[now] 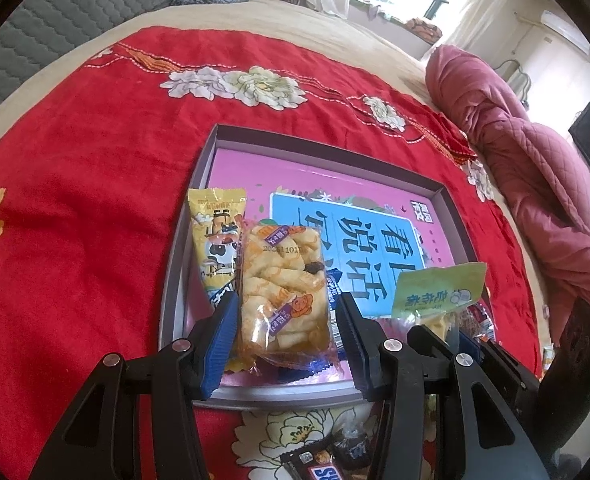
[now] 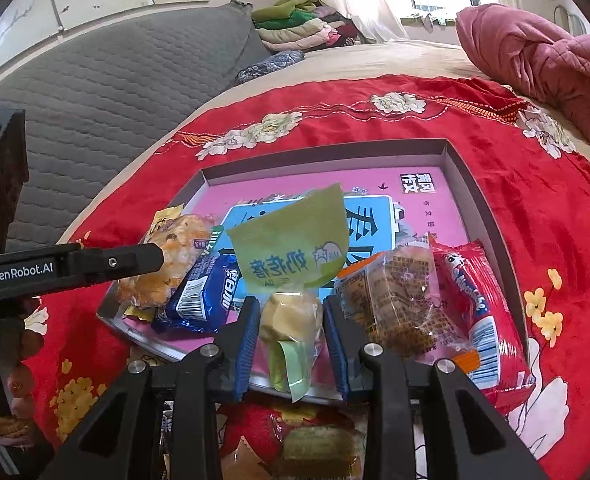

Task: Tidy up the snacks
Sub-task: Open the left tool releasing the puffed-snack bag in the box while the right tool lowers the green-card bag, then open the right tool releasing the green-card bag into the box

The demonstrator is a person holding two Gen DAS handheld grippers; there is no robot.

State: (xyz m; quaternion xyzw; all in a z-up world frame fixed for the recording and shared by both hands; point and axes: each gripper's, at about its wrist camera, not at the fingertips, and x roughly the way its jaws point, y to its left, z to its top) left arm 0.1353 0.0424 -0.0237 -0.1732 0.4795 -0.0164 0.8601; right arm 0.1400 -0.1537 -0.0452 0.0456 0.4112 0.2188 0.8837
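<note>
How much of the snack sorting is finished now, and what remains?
Done: the tray already holds a yellow cow packet, a blue packet, a brown wafer pack and a red packet. In hand: the left tongs grip a clear pack of yellow puffs; the right tongs grip a green-topped packet, both over the tray. Left: a few snacks lie on the red blanket in front.
</note>
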